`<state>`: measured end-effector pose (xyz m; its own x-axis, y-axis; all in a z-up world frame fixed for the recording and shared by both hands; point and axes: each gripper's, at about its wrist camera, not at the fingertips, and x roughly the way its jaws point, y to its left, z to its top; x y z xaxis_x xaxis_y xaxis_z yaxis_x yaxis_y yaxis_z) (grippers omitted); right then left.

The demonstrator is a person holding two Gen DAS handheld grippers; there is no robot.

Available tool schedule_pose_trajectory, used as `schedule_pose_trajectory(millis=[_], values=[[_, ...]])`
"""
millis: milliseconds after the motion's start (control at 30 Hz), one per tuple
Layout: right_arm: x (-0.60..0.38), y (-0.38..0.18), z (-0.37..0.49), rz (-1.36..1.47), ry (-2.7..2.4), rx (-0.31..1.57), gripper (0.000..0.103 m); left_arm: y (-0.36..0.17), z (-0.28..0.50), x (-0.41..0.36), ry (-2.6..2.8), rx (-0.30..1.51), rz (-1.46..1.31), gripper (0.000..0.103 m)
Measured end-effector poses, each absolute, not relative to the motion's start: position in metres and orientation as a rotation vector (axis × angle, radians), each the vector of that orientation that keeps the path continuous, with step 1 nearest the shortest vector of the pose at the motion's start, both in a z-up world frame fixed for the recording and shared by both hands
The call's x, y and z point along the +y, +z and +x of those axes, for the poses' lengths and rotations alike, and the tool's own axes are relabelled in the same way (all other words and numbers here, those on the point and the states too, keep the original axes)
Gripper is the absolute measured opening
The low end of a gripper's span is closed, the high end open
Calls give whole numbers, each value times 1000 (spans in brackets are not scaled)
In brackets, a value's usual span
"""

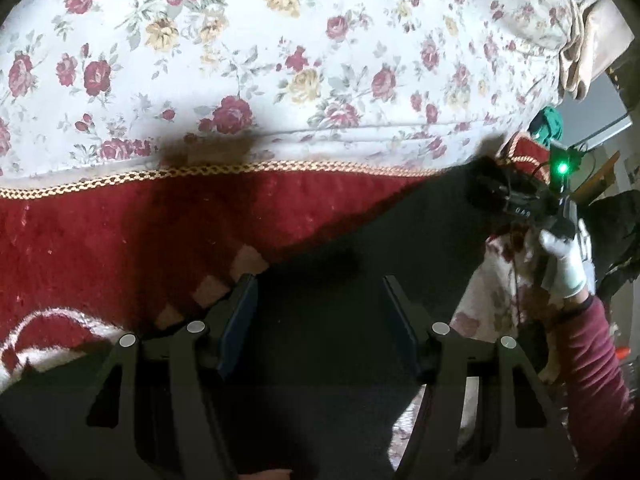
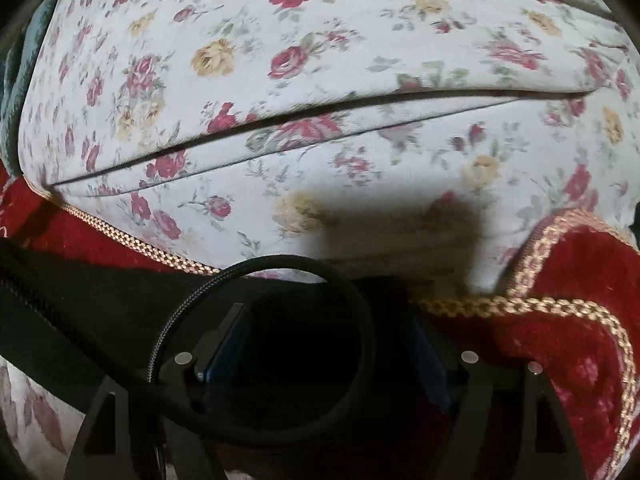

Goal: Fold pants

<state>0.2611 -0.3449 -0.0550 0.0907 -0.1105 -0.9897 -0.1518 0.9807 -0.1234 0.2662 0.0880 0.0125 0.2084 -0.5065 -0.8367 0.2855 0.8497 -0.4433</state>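
Observation:
The black pants stretch as a dark band from my left gripper up to the right, over a red blanket. My left gripper's fingers stand wide apart with the black cloth lying between and under them. The right gripper shows in the left wrist view, held by a white-gloved hand at the far end of the pants. In the right wrist view the right gripper has black cloth and a round black hem loop bunched between its fingers; its fingertips are hidden in the dark cloth.
A red blanket with gold braid trim lies under the pants. Behind it is a floral white bedcover, also filling the right wrist view. Beige cloth and room clutter sit at the far right.

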Motion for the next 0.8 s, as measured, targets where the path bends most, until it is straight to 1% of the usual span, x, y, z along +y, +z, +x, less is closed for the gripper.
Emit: schedule_pose_trajectory(millis=[133, 300, 567, 800], values=[[-346, -60, 263, -206, 30, 1465, 76, 12, 266, 81, -540, 1229, -160, 63], [-346, -59, 262, -216, 39, 1466, 76, 27, 270, 81, -553, 1167, -131, 63], [-349, -65, 261, -182, 56, 1473, 79, 12, 270, 60, -519, 1205, 63, 63], [-345, -76, 271, -211, 57, 1494, 83, 2, 270, 49, -522, 1211, 117, 63]])
